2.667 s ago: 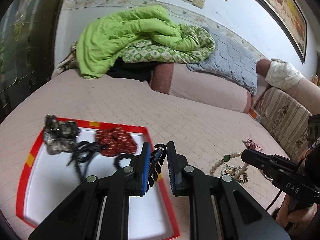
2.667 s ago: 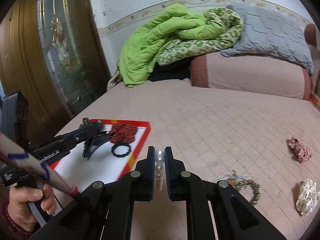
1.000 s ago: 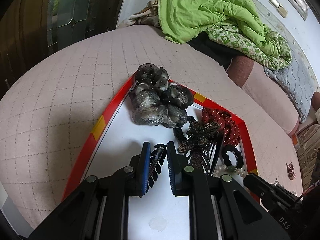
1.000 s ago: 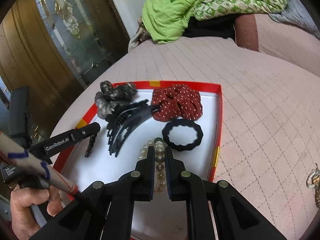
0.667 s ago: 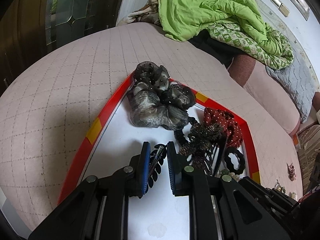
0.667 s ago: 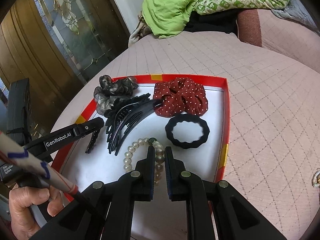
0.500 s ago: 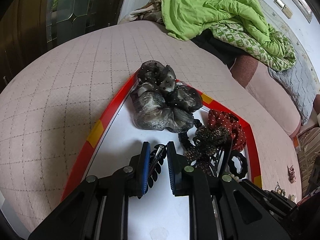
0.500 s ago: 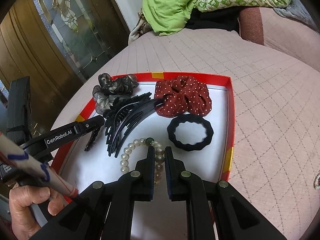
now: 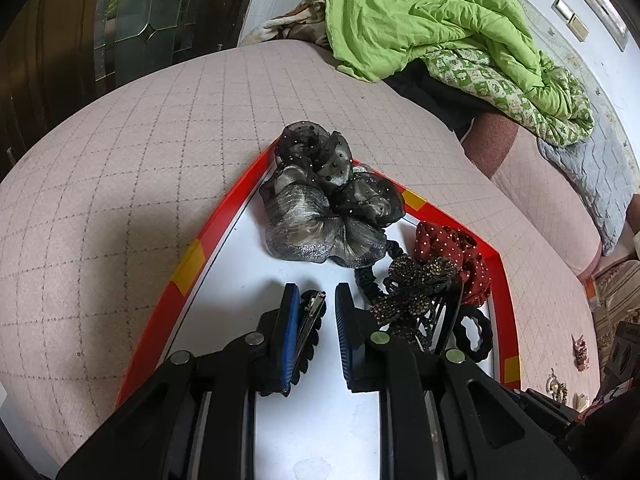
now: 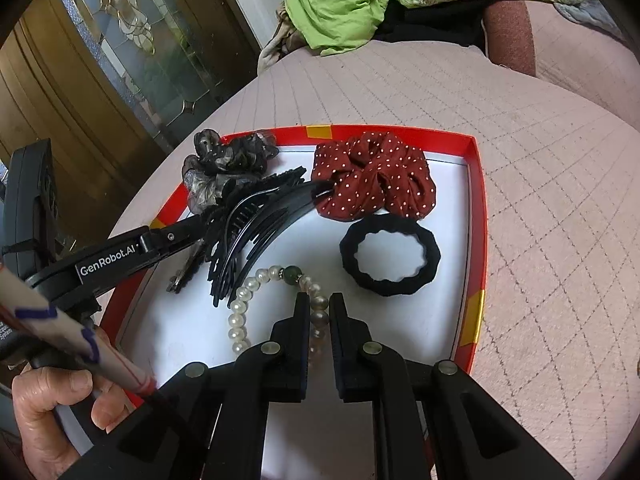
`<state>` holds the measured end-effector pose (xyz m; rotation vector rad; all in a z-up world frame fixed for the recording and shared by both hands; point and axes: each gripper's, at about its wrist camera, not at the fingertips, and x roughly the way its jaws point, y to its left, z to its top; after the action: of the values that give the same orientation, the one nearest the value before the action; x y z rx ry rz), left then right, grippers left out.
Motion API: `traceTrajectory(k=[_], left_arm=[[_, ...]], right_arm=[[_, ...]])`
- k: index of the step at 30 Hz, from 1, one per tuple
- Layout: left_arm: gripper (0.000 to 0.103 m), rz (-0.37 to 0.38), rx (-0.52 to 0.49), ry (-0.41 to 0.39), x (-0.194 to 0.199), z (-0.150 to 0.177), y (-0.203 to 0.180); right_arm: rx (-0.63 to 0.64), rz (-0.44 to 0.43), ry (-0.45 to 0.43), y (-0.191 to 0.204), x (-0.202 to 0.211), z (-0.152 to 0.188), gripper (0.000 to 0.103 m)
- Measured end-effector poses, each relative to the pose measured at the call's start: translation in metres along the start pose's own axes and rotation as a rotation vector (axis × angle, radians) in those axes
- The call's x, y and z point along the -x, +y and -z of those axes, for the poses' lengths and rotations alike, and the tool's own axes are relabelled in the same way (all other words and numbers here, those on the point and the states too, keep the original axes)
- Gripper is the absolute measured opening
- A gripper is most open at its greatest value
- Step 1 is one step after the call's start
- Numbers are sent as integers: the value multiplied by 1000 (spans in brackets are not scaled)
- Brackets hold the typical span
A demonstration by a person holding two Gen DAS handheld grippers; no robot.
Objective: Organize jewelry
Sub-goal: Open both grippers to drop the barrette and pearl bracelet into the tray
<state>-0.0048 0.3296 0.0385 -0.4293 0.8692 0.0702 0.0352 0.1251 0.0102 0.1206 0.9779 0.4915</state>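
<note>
A white tray with a red rim [image 9: 224, 224] [image 10: 476, 208] lies on the pink bed. My left gripper [image 9: 316, 292] hangs low over it and its jaws are opening. A small black hair clip [image 9: 310, 320] leans on the left pad, with a gap to the right pad. My right gripper [image 10: 319, 298] is shut on a pearl bracelet [image 10: 256, 292] whose loop rests on the tray floor. The tray also holds a grey-black organza scrunchie [image 9: 320, 208], a red dotted scrunchie [image 10: 372, 184], a black claw clip [image 10: 256, 224] and a black wavy hair tie [image 10: 390, 256].
A green quilt [image 9: 420, 20] and pillows are piled at the bed's far end. A glass-panelled wooden door [image 10: 120, 40] stands on the left. A small red scrunchie [image 9: 580, 348] and a gold piece [image 9: 558, 388] lie on the bed right of the tray. A person's hand [image 10: 52, 408] grips the left handle.
Both grippers came from over the bed to low over the tray. The pearl loop now lies spread on the tray floor. The left jaws have widened a little around the hair clip.
</note>
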Motion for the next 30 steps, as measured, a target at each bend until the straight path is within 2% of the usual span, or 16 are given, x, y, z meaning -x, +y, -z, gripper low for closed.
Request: traceTrajectory(k=[2,4,5,12,20,26,30], left_arm=[[25,-4,1,-5,1,0,0],[36,-6,6,-16,3,0,0],[38,-6,8,-22,4,0,0],[41,11,8,-53,10,-3,-2],[42,36,-11,-137,27,-4,-13],[43,49,-61,-209,41,-2,-31],[43,71,-105,-270,55,4,-49]], right_arm=[[-1,-2,2,0,0,1,11],[0,-5,3,0,0,1,11],[0,-5,4,0,1,1,11],[7,-12,-5,3,8,-1,12],[-9,-34,-57,2,31,-7,12],[-41,-46,-108,-12,62,-5,13],[-71,-44,-142,-36,90,2,15]])
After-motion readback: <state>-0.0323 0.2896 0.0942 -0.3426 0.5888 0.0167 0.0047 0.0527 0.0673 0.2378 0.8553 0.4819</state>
